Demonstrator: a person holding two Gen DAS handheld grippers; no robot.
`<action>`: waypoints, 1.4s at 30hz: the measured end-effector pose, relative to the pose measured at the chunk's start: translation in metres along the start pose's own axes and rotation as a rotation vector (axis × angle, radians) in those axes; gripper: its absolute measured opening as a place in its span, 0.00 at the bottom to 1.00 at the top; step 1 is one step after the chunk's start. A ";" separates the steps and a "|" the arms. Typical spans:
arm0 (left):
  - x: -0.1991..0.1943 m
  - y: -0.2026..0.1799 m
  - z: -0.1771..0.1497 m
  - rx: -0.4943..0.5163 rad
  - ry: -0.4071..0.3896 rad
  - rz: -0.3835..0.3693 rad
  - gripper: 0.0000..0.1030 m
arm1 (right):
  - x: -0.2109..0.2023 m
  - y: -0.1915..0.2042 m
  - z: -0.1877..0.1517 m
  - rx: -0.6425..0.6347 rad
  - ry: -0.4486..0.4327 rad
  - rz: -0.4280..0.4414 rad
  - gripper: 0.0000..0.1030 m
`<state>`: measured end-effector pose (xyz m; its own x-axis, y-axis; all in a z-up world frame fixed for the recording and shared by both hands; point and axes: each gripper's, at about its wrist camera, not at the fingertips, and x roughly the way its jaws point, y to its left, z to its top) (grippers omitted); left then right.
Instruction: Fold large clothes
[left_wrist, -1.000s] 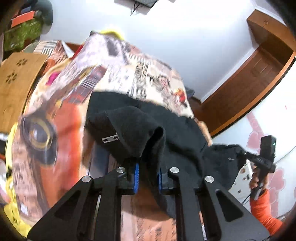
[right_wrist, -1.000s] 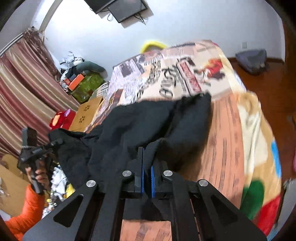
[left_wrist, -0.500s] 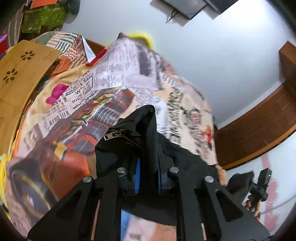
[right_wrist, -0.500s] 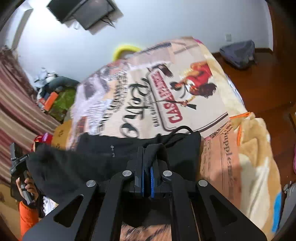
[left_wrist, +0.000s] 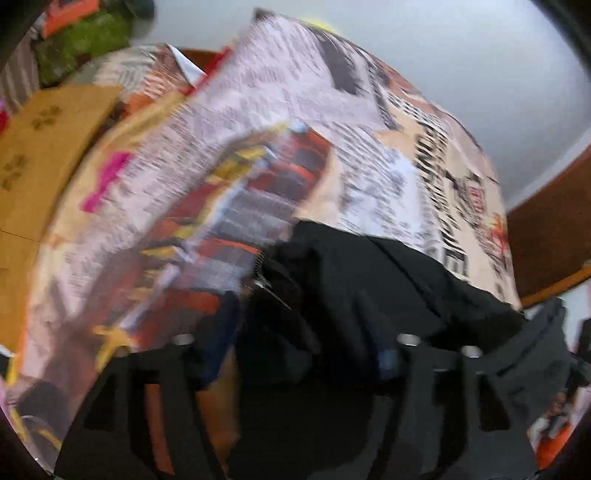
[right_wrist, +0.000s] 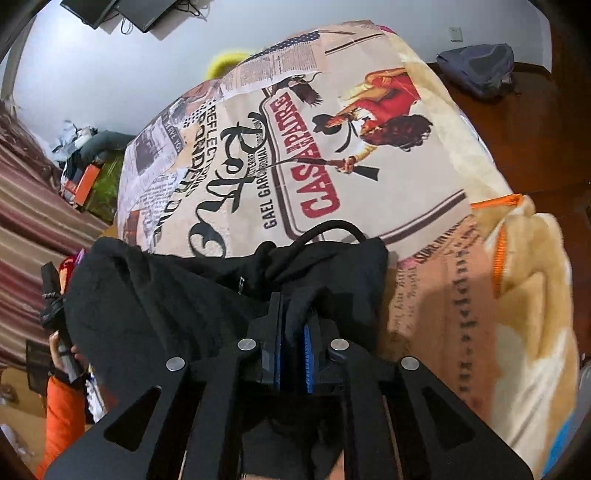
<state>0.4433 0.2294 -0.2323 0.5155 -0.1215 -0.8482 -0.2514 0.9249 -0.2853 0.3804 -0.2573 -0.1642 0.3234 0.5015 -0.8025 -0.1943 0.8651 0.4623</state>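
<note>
A black zip-up hooded garment (right_wrist: 177, 295) lies bunched across the near part of a bed covered with a printed blanket (right_wrist: 332, 147). My right gripper (right_wrist: 293, 332) is shut on a fold of the black cloth near its drawstring (right_wrist: 332, 227). In the blurred left wrist view the garment (left_wrist: 369, 280) lies between my left gripper's (left_wrist: 299, 354) fingers, which stand wide apart. Its zipper (left_wrist: 258, 280) shows near the left finger. The other gripper shows at the left edge of the right wrist view, partly hidden by cloth.
A wooden board (left_wrist: 33, 155) stands left of the bed. A striped curtain (right_wrist: 29, 221) and piled items (right_wrist: 88, 173) are at the left. A grey bag (right_wrist: 476, 66) lies on the wooden floor at the far right. Monitors (right_wrist: 122, 11) hang on the wall.
Both grippers have carried the garment forward and lowered it onto the blanket. The left gripper's fingers have spread apart and let go of the cloth. The right gripper stays shut.
</note>
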 end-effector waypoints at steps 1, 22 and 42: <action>-0.007 0.001 0.000 0.002 -0.018 0.019 0.71 | -0.008 0.000 0.000 0.000 -0.001 0.007 0.09; -0.107 -0.104 -0.084 0.350 -0.125 0.021 0.80 | -0.071 0.022 -0.024 0.026 -0.012 -0.107 0.14; -0.010 -0.160 -0.092 0.342 -0.038 0.022 0.91 | -0.032 0.129 -0.047 -0.290 -0.195 -0.162 0.48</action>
<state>0.4031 0.0491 -0.2195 0.5448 -0.0926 -0.8334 0.0229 0.9952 -0.0956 0.3011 -0.1622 -0.0966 0.5359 0.3742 -0.7568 -0.3714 0.9095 0.1867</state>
